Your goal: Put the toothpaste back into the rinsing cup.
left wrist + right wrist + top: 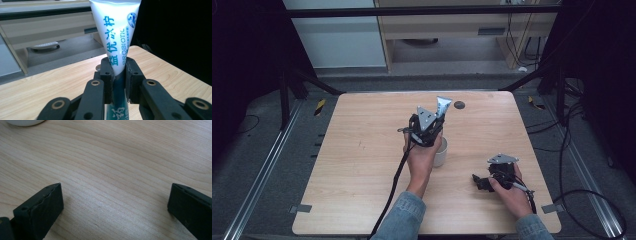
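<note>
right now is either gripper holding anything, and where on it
The left gripper clamps a toothpaste tube around its middle, flat crimped end up. The right gripper is open and holds nothing.

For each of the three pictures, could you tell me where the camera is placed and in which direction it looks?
High view: fixed above the person's side, looking forward and down on the wooden table; both forearms, the left gripper and the right gripper show.
Left gripper view: rides on the left gripper, looking along its jaws, shut on an upright toothpaste tube.
Right gripper view: rides on the right gripper, looking down at bare wood between wide-open jaws; a white cup edge at top.
Shared: tube and cup also show from above.
</note>
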`<state>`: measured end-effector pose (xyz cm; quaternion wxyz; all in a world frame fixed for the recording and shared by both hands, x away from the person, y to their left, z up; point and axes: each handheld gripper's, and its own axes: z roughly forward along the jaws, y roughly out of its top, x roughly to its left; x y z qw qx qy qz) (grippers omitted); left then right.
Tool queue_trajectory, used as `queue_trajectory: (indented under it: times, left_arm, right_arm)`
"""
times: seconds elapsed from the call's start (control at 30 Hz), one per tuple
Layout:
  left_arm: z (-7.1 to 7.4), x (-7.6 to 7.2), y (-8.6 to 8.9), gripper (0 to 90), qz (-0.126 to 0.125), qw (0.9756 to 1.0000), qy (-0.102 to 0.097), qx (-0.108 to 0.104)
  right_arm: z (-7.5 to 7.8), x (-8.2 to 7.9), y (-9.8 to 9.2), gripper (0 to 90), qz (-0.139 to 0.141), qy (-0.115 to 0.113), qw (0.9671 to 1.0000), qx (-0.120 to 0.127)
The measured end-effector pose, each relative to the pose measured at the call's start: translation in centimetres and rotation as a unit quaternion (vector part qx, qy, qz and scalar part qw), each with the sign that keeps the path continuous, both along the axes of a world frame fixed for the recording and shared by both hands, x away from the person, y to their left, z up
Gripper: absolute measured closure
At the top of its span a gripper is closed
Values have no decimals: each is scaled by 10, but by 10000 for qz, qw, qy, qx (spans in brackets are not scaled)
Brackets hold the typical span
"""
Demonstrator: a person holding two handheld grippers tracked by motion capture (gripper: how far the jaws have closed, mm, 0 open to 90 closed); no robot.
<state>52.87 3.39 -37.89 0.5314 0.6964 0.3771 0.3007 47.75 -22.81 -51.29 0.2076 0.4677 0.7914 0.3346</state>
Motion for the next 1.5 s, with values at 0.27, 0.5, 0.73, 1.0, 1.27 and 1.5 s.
queue_trajectory:
  times: [0.27, 0.5, 0.73, 1.0, 1.27, 1.5]
  left_arm:
    - [-10, -2, -2, 784, 7, 10000, -22, 3]
    - [-17, -4, -1, 785, 51, 10000, -30, 1]
    - [-24, -6, -3, 784, 106, 9999, -53, -37]
    - [-28, -6, -4, 784, 142, 9998, -85, -71]
    - [-33, -8, -3, 784, 208, 9996, -149, -88]
    - [-38, -7, -4, 783, 199, 9997, -144, -92]
  right_arm:
    - [0, 0, 0, 5, 4, -8, 10000, -2]
    - [0, 0, 0, 5, 4, -10, 10000, -3]
    - [0, 0, 0, 5, 4, -9, 10000, -3]
    - [0, 0, 0, 5, 5, -9, 10000, -3]
    - [0, 0, 0, 5, 5, -9, 10000, -3]
    - [0, 0, 0, 5, 5, -9, 10000, 0]
